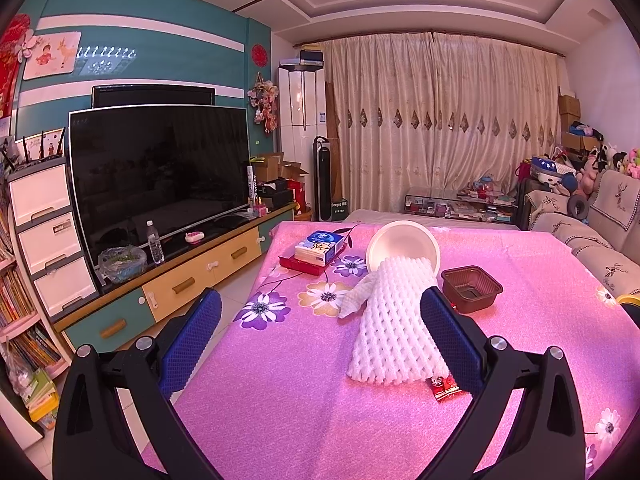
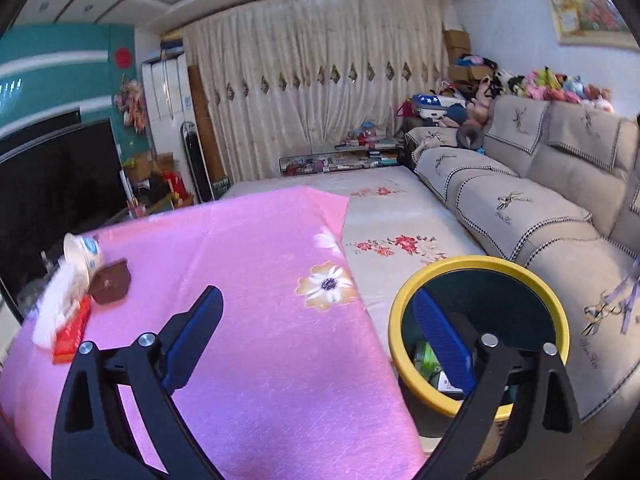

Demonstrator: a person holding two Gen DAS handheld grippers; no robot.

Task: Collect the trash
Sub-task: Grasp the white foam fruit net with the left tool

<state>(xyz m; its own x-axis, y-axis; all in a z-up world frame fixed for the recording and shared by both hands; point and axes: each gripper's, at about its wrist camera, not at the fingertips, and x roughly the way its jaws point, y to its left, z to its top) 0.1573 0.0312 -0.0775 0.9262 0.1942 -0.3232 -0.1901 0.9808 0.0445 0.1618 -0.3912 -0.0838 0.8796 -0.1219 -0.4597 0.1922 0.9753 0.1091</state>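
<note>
Trash lies centre frame in the left wrist view: a white foam net [image 1: 394, 324] spilling from a tipped paper bowl [image 1: 402, 246], a brown plastic tray [image 1: 471, 289] and a red wrapper [image 1: 443, 387] (possibly candy).

Best to straddle the net's middle and close gently.

The left gripper [image 1: 320, 320] is spread wide, empty; the right gripper [image 2: 316, 328] likewise gapes above the yellow-rimmed bin [image 2: 404, 292].

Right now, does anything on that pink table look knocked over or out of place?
Yes. The white bowl lies tipped on its side, with white foam netting sprawled in front of it. A small red wrapper and an empty brown tray sit loose nearby.
</note>
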